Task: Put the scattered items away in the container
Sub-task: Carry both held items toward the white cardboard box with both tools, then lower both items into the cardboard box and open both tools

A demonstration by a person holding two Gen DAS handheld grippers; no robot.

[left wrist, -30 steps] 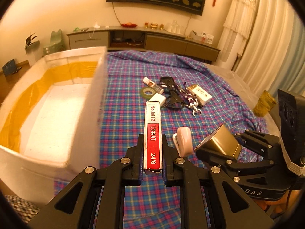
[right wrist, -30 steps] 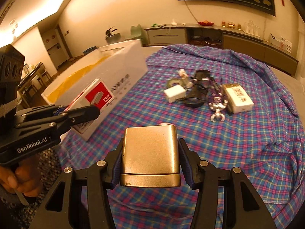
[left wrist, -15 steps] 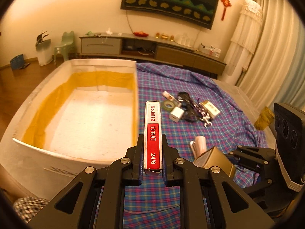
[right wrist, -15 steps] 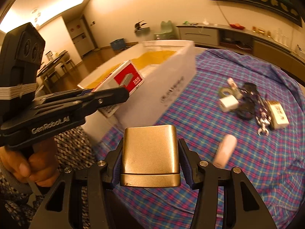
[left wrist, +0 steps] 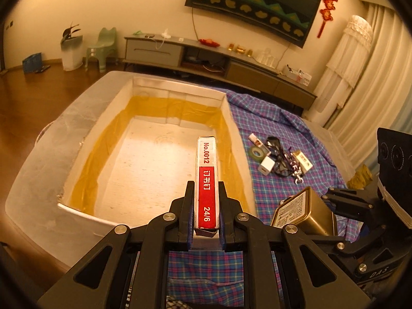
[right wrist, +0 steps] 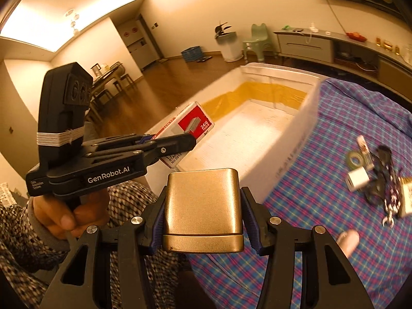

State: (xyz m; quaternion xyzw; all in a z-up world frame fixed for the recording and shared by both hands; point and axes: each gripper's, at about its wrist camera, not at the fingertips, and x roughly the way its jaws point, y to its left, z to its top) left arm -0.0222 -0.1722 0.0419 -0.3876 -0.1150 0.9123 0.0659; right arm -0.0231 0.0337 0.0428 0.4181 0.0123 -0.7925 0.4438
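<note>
My left gripper (left wrist: 206, 200) is shut on a red and white staple box (left wrist: 206, 180) and holds it over the near end of the white foam container (left wrist: 77, 128), whose inside is lined with yellow tape. The staple box also shows in the right wrist view (right wrist: 190, 128). My right gripper (right wrist: 203, 206) is shut on a gold metal tin (right wrist: 203, 203), held above the plaid cloth beside the container's right wall (right wrist: 291, 154). The tin also shows in the left wrist view (left wrist: 303, 213).
Several small items lie on the plaid cloth (left wrist: 270, 188): a green tape roll (left wrist: 256, 152), a white charger cube (left wrist: 267, 165), black glasses (left wrist: 278, 154), a small printed box (left wrist: 302, 161) and a pink capsule-shaped object (right wrist: 347, 242). A TV cabinet (left wrist: 219, 59) stands behind.
Both grippers have swung left and risen. The staple box went from over the cloth to over the container. The tin came nearer the container's right wall.
</note>
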